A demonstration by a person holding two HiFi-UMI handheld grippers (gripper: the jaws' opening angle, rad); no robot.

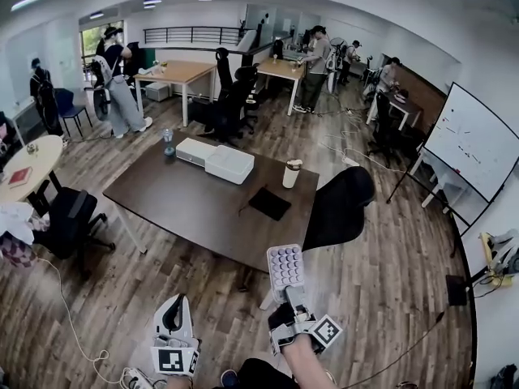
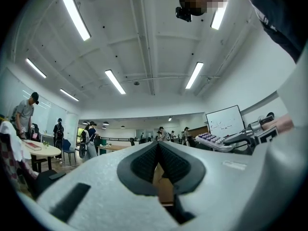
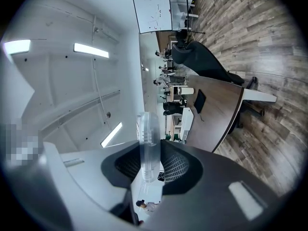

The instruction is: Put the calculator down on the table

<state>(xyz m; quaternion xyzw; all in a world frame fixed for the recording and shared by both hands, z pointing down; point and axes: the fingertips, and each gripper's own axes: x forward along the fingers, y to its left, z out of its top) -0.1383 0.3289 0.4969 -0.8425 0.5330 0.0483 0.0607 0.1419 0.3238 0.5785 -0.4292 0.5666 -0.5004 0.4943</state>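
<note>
Showing the calculator (image 1: 285, 267) clamped edge-on in the right gripper (image 1: 290, 297), well apart from the table (image 1: 186, 205), set-down apparently not yet begun; left gripper (image 1: 173, 310) closed on nothing.

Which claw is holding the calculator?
The right claw: the calculator with purple keys sticks out of its grip. The left claw is shut with nothing in it.
</note>
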